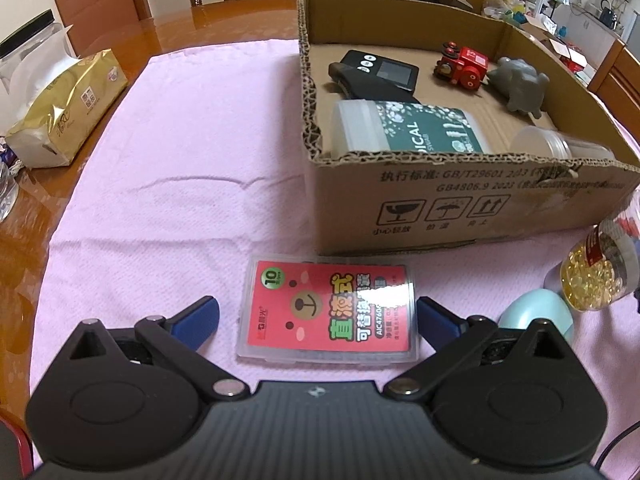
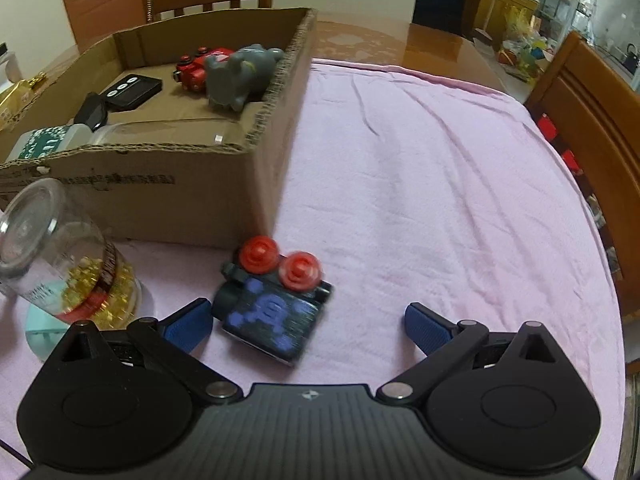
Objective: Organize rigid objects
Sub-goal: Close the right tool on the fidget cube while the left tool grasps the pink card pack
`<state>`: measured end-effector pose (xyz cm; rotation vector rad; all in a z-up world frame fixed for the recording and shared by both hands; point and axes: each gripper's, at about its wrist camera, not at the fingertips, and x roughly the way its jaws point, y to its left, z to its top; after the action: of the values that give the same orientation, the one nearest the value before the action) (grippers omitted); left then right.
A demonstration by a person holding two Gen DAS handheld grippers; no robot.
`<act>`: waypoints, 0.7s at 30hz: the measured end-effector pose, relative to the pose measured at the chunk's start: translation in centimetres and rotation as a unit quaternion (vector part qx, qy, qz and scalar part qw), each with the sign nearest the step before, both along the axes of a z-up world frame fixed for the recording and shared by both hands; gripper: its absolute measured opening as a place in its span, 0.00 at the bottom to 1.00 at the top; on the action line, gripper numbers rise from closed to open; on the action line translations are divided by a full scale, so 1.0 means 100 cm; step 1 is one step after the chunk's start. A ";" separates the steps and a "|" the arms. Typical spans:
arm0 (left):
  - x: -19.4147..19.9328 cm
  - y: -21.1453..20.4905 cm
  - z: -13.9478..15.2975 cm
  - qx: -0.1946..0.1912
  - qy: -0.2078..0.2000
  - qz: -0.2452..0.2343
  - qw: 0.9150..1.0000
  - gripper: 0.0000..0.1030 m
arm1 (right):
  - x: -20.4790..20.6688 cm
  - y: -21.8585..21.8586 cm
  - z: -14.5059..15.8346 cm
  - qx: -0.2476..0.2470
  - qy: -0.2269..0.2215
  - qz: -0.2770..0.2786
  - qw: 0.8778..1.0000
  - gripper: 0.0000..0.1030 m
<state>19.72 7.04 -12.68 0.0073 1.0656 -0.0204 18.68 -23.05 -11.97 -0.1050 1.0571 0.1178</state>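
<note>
Straddling the red card case [image 1: 329,312], my left tongs [image 1: 318,318] gape wide; right tongs [image 2: 308,326], equally wide, flank the toy car [image 2: 274,300] (both bound for the cardboard box [image 1: 460,204], I judge).

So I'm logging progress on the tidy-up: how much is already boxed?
Boxed: swab jar, black device, red toy train, grey elephant in the cardboard box. In hand: nothing; left gripper and right gripper open. Left: refill case, black toy car, capsule jar.
</note>
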 end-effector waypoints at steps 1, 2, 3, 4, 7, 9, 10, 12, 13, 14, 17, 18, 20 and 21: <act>0.000 0.000 0.000 0.000 -0.001 0.000 1.000 1.00 | -0.002 -0.004 0.000 -0.002 0.001 -0.005 1.000 1.00; 0.000 0.000 0.000 0.000 -0.002 0.000 1.000 1.00 | -0.003 -0.009 0.001 -0.001 0.002 -0.012 1.000 1.00; -0.001 0.000 0.000 0.000 -0.003 0.000 1.000 1.00 | -0.005 -0.014 0.001 -0.003 0.003 -0.018 1.000 1.00; -0.001 0.000 0.000 0.000 -0.003 0.000 1.000 1.00 | -0.008 -0.019 0.001 -0.003 0.004 -0.026 1.000 1.00; -0.001 0.000 0.000 0.000 -0.003 0.001 1.000 1.00 | -0.012 -0.028 0.002 -0.003 0.000 -0.035 0.999 1.00; -0.001 0.000 0.000 0.000 -0.002 0.000 1.000 1.00 | -0.013 -0.027 0.002 -0.003 -0.001 -0.032 0.999 1.00; -0.001 0.000 0.000 0.000 -0.002 0.000 1.000 1.00 | -0.013 -0.025 0.002 -0.002 -0.001 -0.026 1.000 1.00; -0.001 0.000 0.000 0.000 -0.003 0.000 1.000 1.00 | -0.012 -0.020 0.002 -0.001 -0.004 -0.001 1.000 1.00; -0.002 0.000 0.000 0.000 -0.004 -0.001 1.000 1.00 | -0.011 -0.015 0.002 0.000 -0.006 0.014 1.000 0.99; -0.002 0.000 0.000 0.000 -0.005 0.000 1.000 1.00 | -0.010 -0.013 0.002 -0.001 -0.008 0.025 1.000 0.98; -0.003 0.000 0.000 0.000 -0.009 0.001 1.000 1.00 | -0.007 -0.007 0.003 0.003 -0.016 0.057 0.998 0.92; -0.004 0.000 0.000 0.000 -0.010 0.001 1.000 1.00 | -0.006 -0.007 0.003 0.006 -0.017 0.064 0.998 0.91; -0.005 -0.001 0.000 0.000 -0.010 0.002 1.000 1.00 | -0.004 -0.005 0.004 0.007 -0.017 0.074 0.997 0.90; -0.006 -0.001 0.000 0.001 -0.011 0.003 1.000 1.00 | -0.003 -0.005 0.004 0.008 -0.017 0.078 0.997 0.89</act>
<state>19.15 6.96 -12.68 0.0057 1.0434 -0.0147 18.41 -23.59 -11.56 -0.1748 1.0142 0.2636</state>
